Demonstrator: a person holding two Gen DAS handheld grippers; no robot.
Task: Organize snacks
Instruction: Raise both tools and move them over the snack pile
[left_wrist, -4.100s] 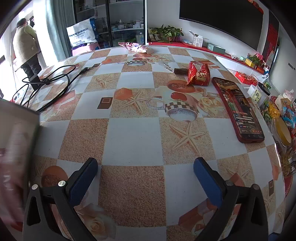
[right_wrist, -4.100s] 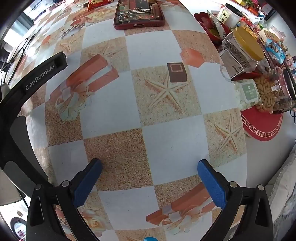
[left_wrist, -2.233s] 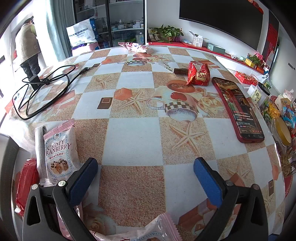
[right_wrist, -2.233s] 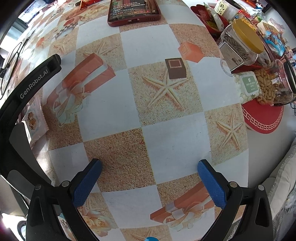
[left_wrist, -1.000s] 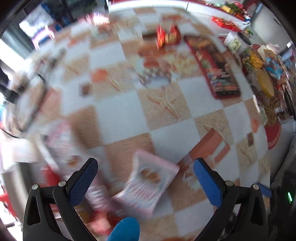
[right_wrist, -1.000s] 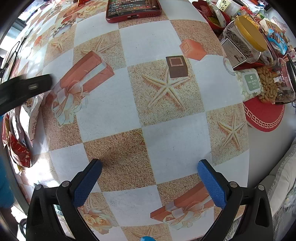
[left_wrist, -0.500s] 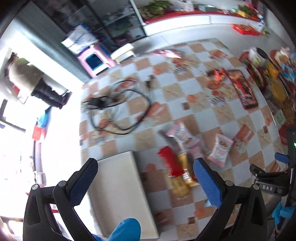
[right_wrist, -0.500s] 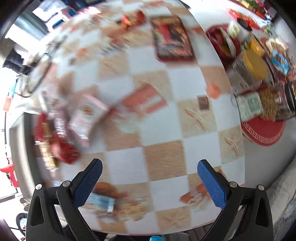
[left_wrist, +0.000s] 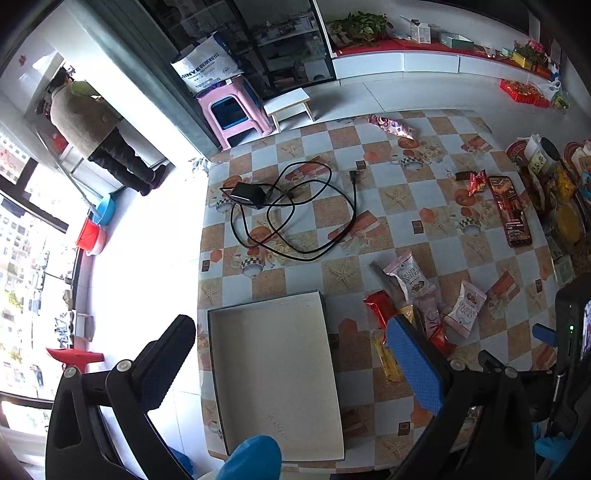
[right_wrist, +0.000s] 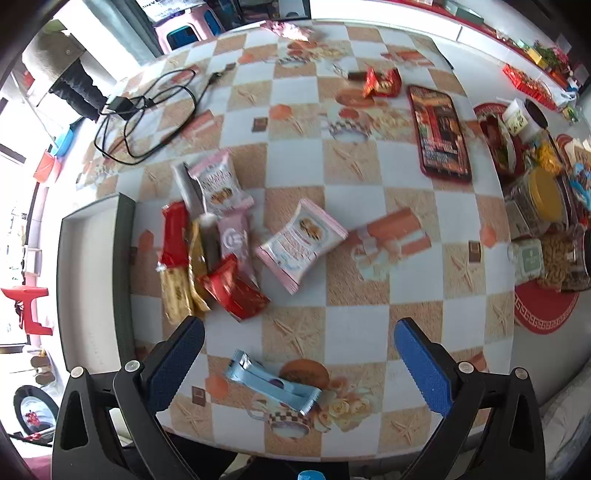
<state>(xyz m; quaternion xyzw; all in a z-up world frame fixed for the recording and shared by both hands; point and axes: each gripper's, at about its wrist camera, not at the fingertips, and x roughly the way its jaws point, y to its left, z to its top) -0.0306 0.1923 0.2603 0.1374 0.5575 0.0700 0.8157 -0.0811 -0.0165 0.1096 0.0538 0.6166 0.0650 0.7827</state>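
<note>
Several snack packets lie in a loose pile on the checkered table: a pink cookie packet (right_wrist: 302, 244), a second pink packet (right_wrist: 218, 183), a red bar (right_wrist: 173, 233), a red packet (right_wrist: 236, 290) and a yellow packet (right_wrist: 177, 291). A light blue packet (right_wrist: 273, 382) lies near the table's front edge. An empty grey box (left_wrist: 275, 373) stands left of the pile; its wall also shows in the right wrist view (right_wrist: 123, 273). My left gripper (left_wrist: 291, 363) is open, high above the box. My right gripper (right_wrist: 299, 363) is open, above the blue packet.
A black charger with coiled cable (left_wrist: 291, 210) lies at the far left of the table. A red phone (right_wrist: 441, 134), a red snack bag (right_wrist: 382, 83) and jars of snacks (right_wrist: 543, 199) stand at the right. A person (left_wrist: 92, 125) stands far left.
Both grippers have risen high above the table. A box and several snack packets have appeared on the table since the earliest frames. Both grippers stay open.
</note>
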